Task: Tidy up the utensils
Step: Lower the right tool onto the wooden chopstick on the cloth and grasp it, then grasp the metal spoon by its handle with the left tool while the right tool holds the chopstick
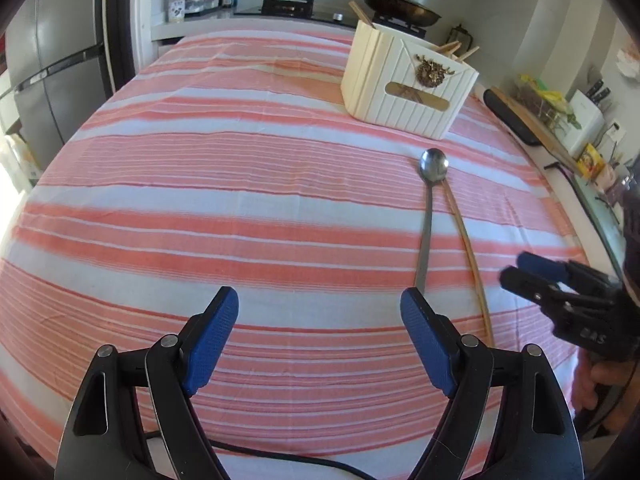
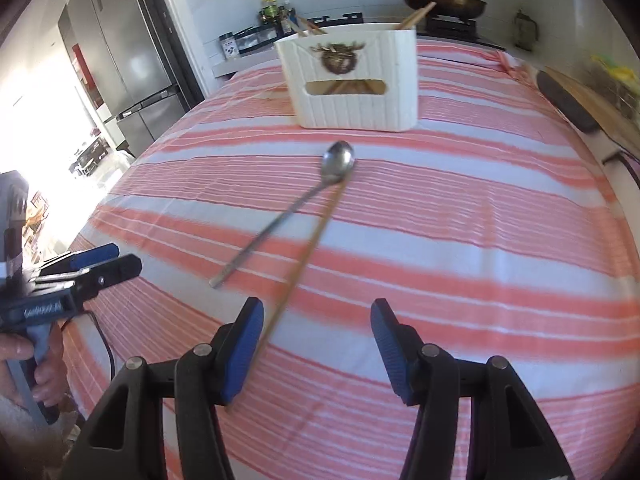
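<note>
So the thing that matters here is the single chopstick (image 2: 308, 248) lying on the striped counter (image 2: 480, 216). Its long axis runs from the spoon (image 2: 338, 160) bowl, out in the middle of the counter just in front of the white utensil holder (image 2: 356, 84), straight back toward the near edge, and its near end sits right by the inner pad of the right gripper (image 2: 316, 344). That gripper's fingers are spread apart with nothing between the pads, so it's the obvious one to take it. My guess is it needs to shift a bit sideways to straddle the stick.

The left gripper (image 1: 320, 340) hangs further along the near edge, fingers wide and empty, with the spoon handle tip just past one fingertip.

Hard to tell: whether the chopstick's far tip touches or tucks under the spoon bowl. The right view is smeared, and the holder's insides are mostly hidden, just a few chopsticks poking out.
</note>
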Action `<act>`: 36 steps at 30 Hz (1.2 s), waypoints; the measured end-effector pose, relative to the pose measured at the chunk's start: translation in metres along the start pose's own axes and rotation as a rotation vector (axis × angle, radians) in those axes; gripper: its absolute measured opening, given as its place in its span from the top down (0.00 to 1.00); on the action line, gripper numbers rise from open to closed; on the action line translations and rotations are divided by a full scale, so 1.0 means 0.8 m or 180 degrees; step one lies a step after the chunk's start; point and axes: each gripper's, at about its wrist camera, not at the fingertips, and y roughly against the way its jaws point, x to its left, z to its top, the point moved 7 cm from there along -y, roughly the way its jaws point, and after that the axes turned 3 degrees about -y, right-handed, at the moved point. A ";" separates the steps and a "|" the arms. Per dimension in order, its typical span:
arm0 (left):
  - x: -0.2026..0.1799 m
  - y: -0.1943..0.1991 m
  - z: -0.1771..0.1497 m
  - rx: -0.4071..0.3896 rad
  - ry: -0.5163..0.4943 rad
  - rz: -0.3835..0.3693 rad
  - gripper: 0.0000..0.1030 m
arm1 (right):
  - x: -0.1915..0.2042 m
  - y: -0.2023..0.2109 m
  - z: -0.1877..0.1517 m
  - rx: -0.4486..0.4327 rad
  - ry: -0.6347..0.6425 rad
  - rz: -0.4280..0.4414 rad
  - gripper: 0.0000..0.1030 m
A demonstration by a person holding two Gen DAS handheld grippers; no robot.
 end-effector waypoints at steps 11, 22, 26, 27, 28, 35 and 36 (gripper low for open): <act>-0.057 -0.010 0.031 -0.0045 -0.0578 -0.0025 0.16 | -0.038 -0.040 0.022 0.0033 -0.0095 -0.0385 0.94; -0.097 -0.096 0.034 0.0270 -0.1022 0.0240 0.20 | -0.135 0.033 -0.043 -0.0025 -0.0223 -0.0885 0.95; -0.099 -0.087 0.033 0.0226 -0.0842 0.0146 0.77 | -0.142 0.044 -0.056 -0.0097 -0.0284 -0.0862 0.95; -0.100 -0.085 0.030 0.0236 -0.0819 0.0155 0.90 | -0.144 0.045 -0.058 -0.0115 -0.0293 -0.0850 0.95; -0.102 -0.083 0.028 0.0242 -0.0772 0.0152 0.91 | -0.145 0.045 -0.058 -0.0127 -0.0296 -0.0841 0.95; -0.140 -0.059 -0.014 0.0347 -0.0447 -0.0040 0.91 | -0.149 0.046 -0.058 -0.0158 -0.0324 -0.0845 0.95; -0.146 -0.056 -0.018 0.0351 -0.0453 -0.0076 0.89 | -0.150 0.048 -0.059 -0.0159 -0.0331 -0.0848 0.95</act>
